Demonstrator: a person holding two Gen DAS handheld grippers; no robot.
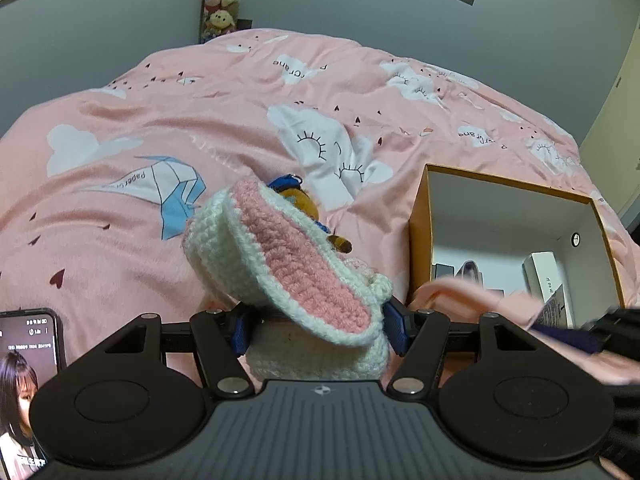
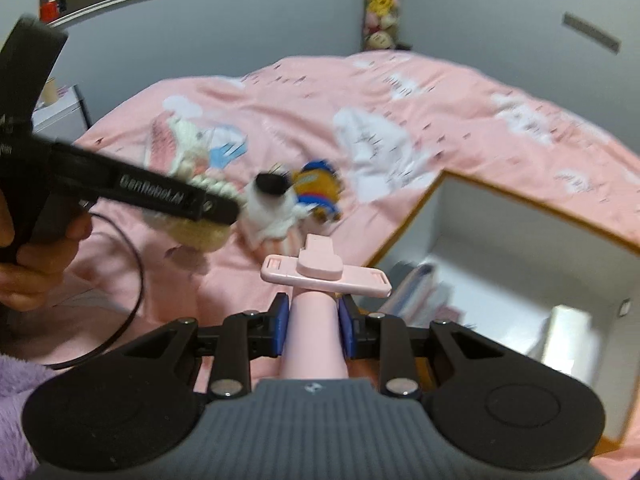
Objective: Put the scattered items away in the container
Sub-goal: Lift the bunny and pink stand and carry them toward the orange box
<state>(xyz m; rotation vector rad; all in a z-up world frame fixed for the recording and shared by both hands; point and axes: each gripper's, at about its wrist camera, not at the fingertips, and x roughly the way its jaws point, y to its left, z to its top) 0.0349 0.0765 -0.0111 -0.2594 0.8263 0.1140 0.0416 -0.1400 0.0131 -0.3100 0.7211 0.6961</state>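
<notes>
Near: left gripper (image 1: 316,334) pinching a floppy crocheted pouch (image 1: 288,264), right gripper (image 2: 313,330) clamped on a pink phone stand (image 2: 320,280), open box (image 1: 420,216) far right on the bedspread (image 1: 200,92); possible slip, or snag on box rim.

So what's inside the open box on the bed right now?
The box holds a white carton, a photo card and some blurred booklets. Its near floor is covered by the pink item in the right gripper.
</notes>
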